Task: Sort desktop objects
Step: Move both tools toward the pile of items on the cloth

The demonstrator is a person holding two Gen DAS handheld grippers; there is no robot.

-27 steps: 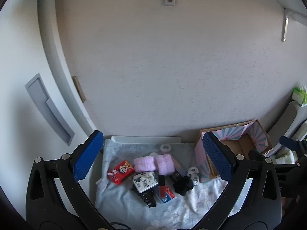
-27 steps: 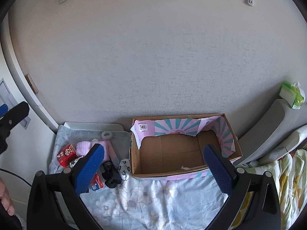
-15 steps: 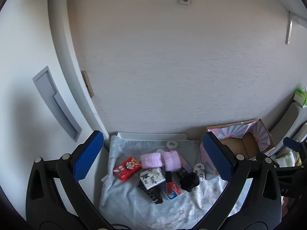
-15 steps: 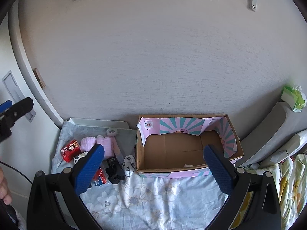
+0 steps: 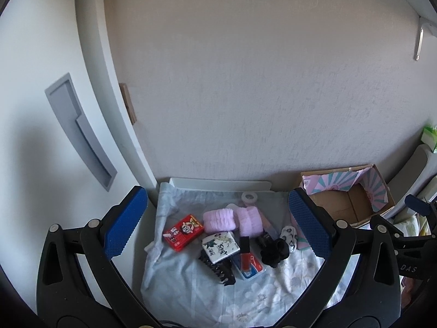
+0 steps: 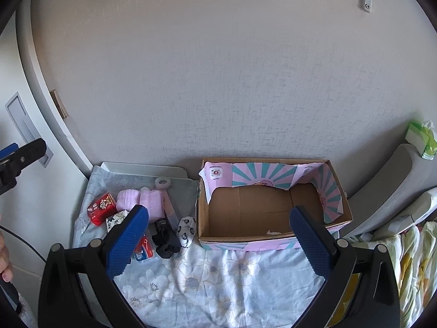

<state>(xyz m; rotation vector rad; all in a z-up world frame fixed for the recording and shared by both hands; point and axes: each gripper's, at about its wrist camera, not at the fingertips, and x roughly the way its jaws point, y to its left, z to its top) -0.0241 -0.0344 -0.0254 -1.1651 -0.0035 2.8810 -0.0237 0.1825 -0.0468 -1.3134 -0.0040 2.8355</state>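
Both the left hand-held gripper [image 5: 218,229] and the right hand-held gripper [image 6: 218,243] hang with ribbed blue pads spread wide, gripping nothing, above a floral cloth [image 6: 218,281]. Left of the empty, pink-lined cardboard box [image 6: 270,213] lies a cluster: a glossy red carton [image 5: 183,231], two fluffy pink wristbands [image 5: 232,220], a toothed black hair claw [image 5: 218,270], a black scrunchie [image 5: 273,251] and a tape roll [image 5: 250,197].
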